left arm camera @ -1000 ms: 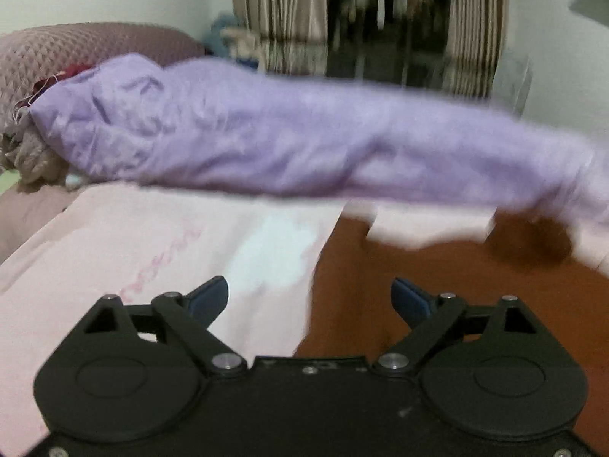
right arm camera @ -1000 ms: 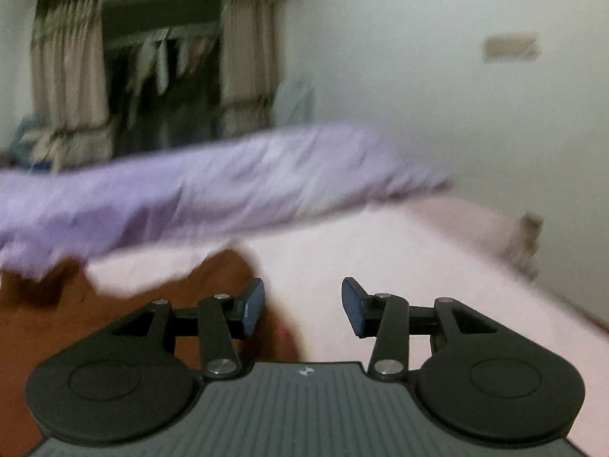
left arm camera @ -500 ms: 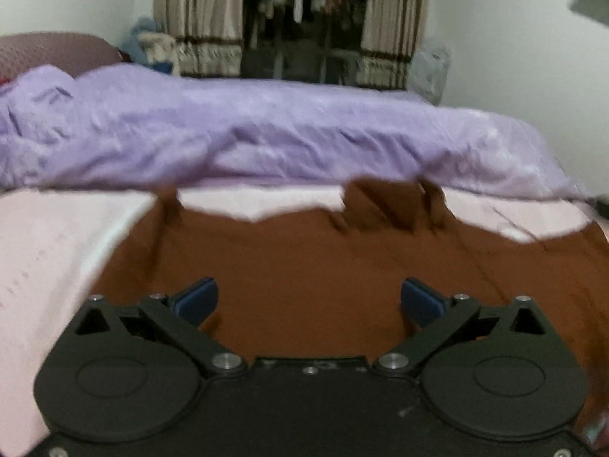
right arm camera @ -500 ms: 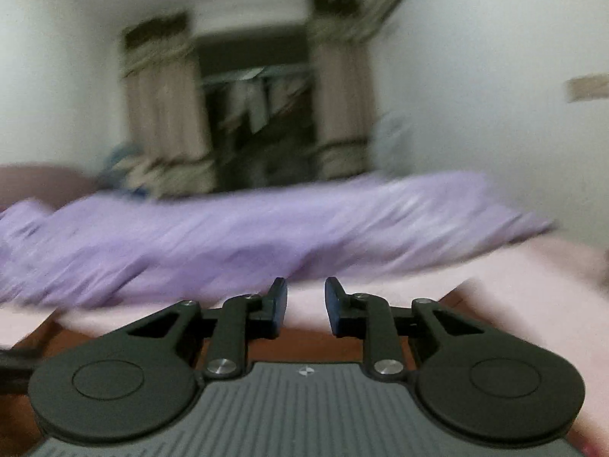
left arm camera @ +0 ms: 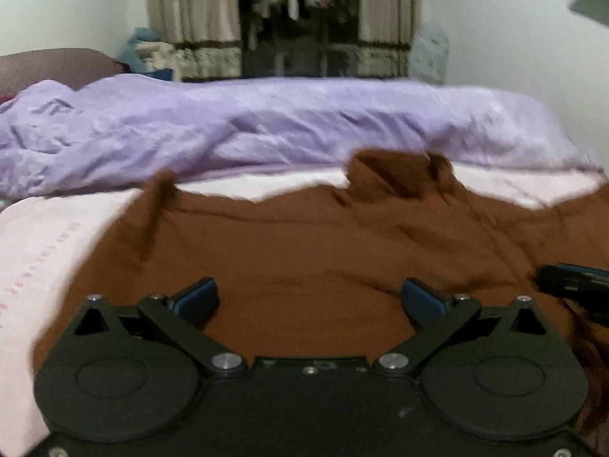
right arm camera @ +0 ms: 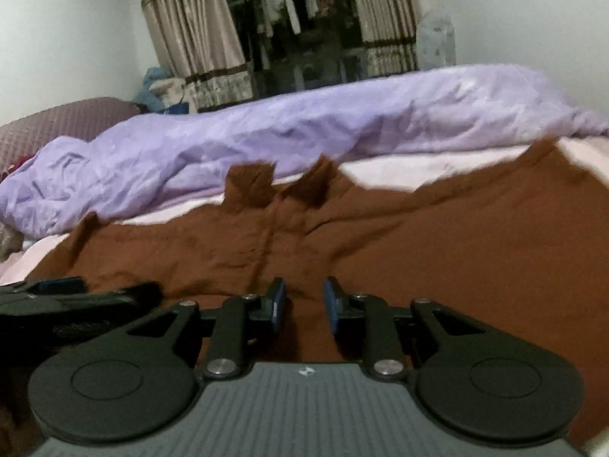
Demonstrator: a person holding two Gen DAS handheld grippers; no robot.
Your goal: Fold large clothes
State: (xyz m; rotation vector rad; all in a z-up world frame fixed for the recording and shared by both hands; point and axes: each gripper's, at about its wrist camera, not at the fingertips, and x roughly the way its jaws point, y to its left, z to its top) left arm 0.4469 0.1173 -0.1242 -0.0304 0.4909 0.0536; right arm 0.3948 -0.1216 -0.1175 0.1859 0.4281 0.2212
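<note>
A large brown garment (left arm camera: 323, 236) lies spread on the bed's pink sheet (left arm camera: 38, 236), with its collar bunched up at the far edge. My left gripper (left arm camera: 310, 297) hovers low over its near part, open wide, with nothing between the blue pads. The right gripper (right arm camera: 302, 301) is over the same brown garment (right arm camera: 418, 236). Its jaws stand a narrow gap apart and are opening. Cloth shows below the gap, not pinched. The left gripper's fingers (right arm camera: 57, 285) show close on the left of the right wrist view.
A rumpled purple duvet (left arm camera: 266, 122) runs across the bed behind the garment. A quilted mauve pillow (right arm camera: 57, 125) sits at the far left. Curtains (right arm camera: 190, 30) and hanging clothes (right arm camera: 297, 7) stand beyond, with white walls on both sides.
Both views have swung from the pink sheet and duvet to sit over the brown garment. The right jaws have narrowed a lot. The left jaws have spread a little wider.
</note>
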